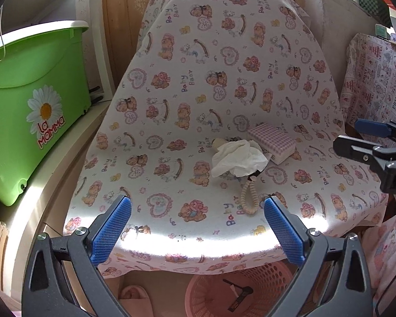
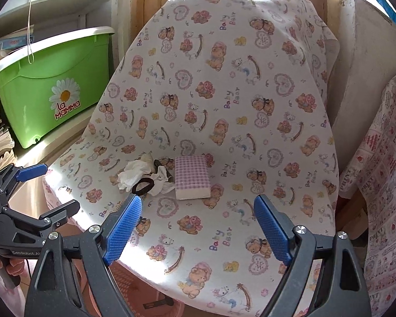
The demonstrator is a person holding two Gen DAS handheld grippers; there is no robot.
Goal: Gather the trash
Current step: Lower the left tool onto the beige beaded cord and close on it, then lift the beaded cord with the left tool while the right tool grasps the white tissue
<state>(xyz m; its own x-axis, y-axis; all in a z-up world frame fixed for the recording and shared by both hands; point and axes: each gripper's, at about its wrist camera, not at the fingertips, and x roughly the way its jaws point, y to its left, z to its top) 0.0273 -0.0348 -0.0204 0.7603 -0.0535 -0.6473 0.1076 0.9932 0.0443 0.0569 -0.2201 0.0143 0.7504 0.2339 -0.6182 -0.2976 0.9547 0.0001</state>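
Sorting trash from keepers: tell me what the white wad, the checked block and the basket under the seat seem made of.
White wad: thin, matte, crumpled, likely tissue paper.
Checked block: pink gingham top over plain white sides; material unclear.
Basket: pink lattice walls, probably moulded plastic.

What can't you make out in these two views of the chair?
- Items under the crumpled tissue: hidden by it in both views.
- Pink basket contents: left view, cut off by the chair's cloth and frame edge.
- Beaded loop's attachment: left view, hidden by the tissue.
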